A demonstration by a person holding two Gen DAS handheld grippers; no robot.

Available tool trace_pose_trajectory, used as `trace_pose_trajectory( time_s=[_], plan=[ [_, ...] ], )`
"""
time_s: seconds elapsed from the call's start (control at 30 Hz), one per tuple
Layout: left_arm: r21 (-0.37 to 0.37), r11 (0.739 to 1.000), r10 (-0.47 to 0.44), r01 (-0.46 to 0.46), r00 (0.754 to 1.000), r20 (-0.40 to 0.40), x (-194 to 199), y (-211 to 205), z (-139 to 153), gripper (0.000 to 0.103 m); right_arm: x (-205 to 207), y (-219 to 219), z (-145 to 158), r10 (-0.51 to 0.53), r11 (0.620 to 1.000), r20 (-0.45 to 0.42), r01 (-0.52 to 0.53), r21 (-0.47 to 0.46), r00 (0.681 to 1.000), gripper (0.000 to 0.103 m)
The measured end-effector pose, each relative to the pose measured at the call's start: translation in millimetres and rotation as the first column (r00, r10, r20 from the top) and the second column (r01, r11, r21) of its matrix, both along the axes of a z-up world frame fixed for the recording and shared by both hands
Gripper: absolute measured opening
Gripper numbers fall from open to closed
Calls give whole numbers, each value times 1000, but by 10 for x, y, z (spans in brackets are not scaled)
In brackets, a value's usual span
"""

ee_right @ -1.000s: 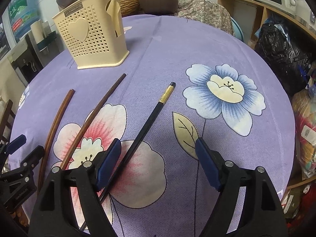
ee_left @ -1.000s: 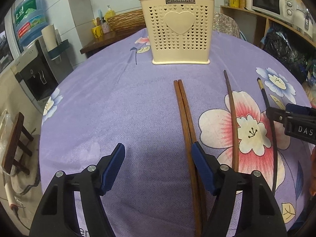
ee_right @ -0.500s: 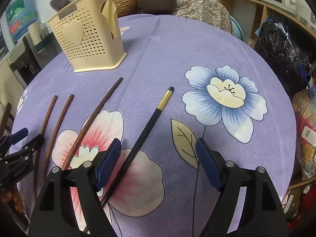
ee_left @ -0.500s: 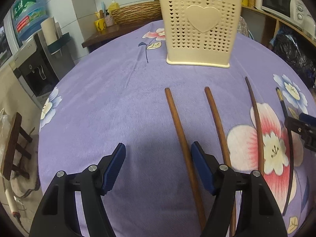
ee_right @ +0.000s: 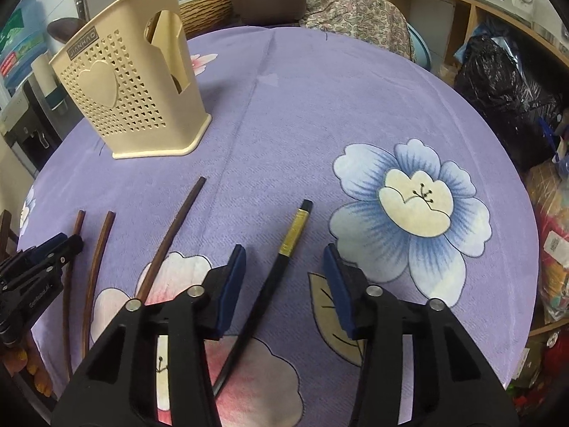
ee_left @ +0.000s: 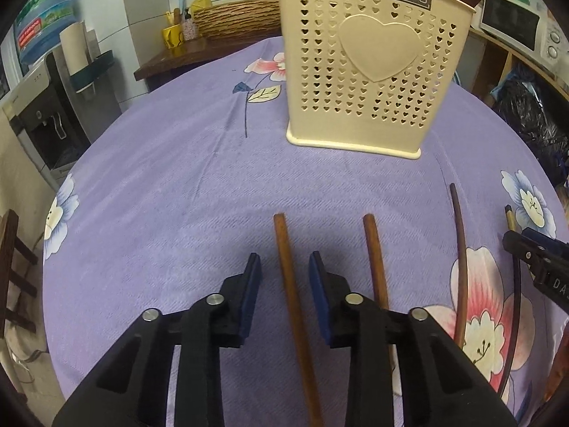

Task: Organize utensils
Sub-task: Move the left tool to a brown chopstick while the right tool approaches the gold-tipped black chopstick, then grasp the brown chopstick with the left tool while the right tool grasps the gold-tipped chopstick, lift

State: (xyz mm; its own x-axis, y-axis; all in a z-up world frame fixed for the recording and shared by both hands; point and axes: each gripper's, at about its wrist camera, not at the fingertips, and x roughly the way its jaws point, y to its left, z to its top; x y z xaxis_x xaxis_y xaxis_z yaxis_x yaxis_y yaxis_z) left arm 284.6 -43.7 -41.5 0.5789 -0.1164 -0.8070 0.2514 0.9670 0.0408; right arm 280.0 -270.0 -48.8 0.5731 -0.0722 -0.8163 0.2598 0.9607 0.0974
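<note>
Left wrist: brown chopstick (ee_left: 290, 284) btwn closing left tool (ee_left: 284, 267) pads, untouched.

Black tool (ee_left: 284, 277), blue pads (ee_left: 251, 293)

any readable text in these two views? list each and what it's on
"JIANHAO", mirrored in the left view: dark label on the cream utensil holder.
"DA", cut off: right claw.
Small white print on the left claw: too blurred.
Water jug label: blurred.

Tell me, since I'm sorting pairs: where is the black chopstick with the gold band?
Right wrist view: the black chopstick with the gold band lies between the closing right gripper.
</note>
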Motion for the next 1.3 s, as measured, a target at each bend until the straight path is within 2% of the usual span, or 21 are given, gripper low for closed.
trace_pose_trajectory(
  time_s=[0.1,0.3,0.33,0.43,0.77,0.97,1.17,1.3],
  plan=[
    [8,1000,-4,4,1000,-2,28,-48,8,17,74,27,4,6,1000,-4,-6,-5,1000,32],
    [22,1000,-3,3,1000,2,55,-92,6,10,167,117,14,29,999,-13,-30,-18,999,28],
    [28,1000,-4,3,1000,5,54,-102,4,10,175,133,14,31,999,-13,-32,-32,999,22],
    [26,1000,0,0,1000,7,37,-99,0,10,176,144,7,37,998,-11,-38,-45,999,13],
    [25,1000,8,-8,1000,20,36,-133,-3,9,145,158,-5,67,996,0,-66,-53,998,12],
    [21,1000,8,-8,1000,25,46,-123,0,9,138,133,1,83,996,21,-83,-16,996,8],
    [-27,999,26,-24,998,51,79,-28,107,9,85,62,131,106,992,89,-112,64,990,8],
    [-88,996,34,-25,994,107,23,68,364,8,14,19,324,131,981,154,-150,126,979,8]
  ],
)
